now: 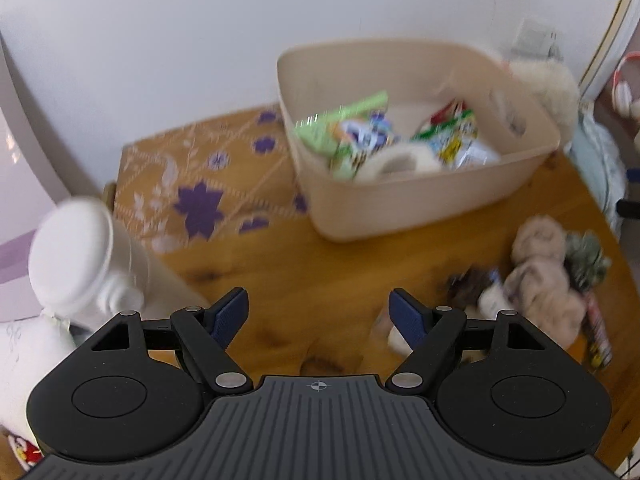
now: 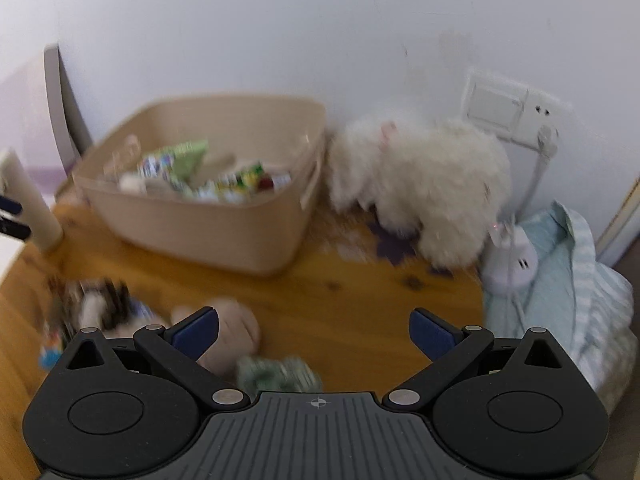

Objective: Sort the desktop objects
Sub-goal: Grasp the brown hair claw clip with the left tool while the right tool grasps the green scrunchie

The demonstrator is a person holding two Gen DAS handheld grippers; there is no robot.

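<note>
A beige plastic bin (image 1: 400, 208) stands on the wooden table and holds snack packets (image 1: 360, 132) and a tape roll (image 1: 400, 162). It also shows in the right wrist view (image 2: 208, 232). My left gripper (image 1: 318, 316) is open and empty above the bare table, in front of the bin. A pinkish plush toy (image 1: 540, 280) and small loose items (image 1: 472, 284) lie to its right. My right gripper (image 2: 314, 332) is open and empty; the plush toy (image 2: 236, 332) and a grey-green item (image 2: 276, 374) lie by its left finger.
A white lidded cup (image 1: 80, 256) stands at the left beside a flowered orange cloth (image 1: 200, 184). A fluffy white plush (image 2: 424, 188) sits right of the bin against the wall. A white power strip (image 2: 514, 262) and a light blue cloth (image 2: 568, 280) lie at the right.
</note>
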